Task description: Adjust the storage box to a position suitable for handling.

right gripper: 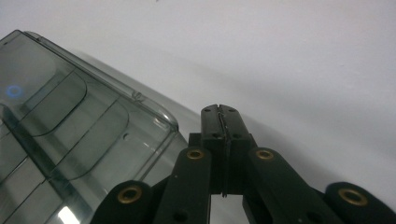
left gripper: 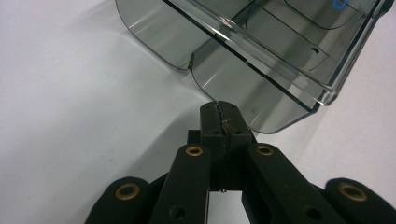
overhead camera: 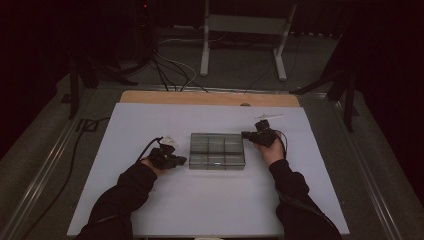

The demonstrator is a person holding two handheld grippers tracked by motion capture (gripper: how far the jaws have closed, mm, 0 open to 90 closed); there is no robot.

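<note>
The smoke-grey transparent plastic compartment box (overhead camera: 217, 151) looks light and rigid to me, the sort of thin moulded case that would skate across a smooth surface at the first nudge. Its walls are glossy and hard, so I'd expect black jaws to slip on them unless they bite on an edge. It could probably crack if squeezed hard at a corner. The best places to take hold seem to be the raised lip along the lid seam or the two rounded tabs hanging from its near side, which show clearly in the left gripper view (left gripper: 224, 60). Steadying it from both ends at once would keep it from sliding.

The box lies flat at the middle of the white tabletop (overhead camera: 200, 210), between the two hands. It is rectangular with rounded corners, tinted dark but see-through, with dividers splitting the inside into several cells. Whether anything lies in them I cannot tell.

The left gripper (overhead camera: 172, 160) sits just beside the box's left end, its jaws pressed together on nothing, the tips close under one tab. The right gripper (overhead camera: 252, 135) is at the far right corner, its jaws likewise closed and empty, just beside the rounded edge (right gripper: 140, 100)
</note>
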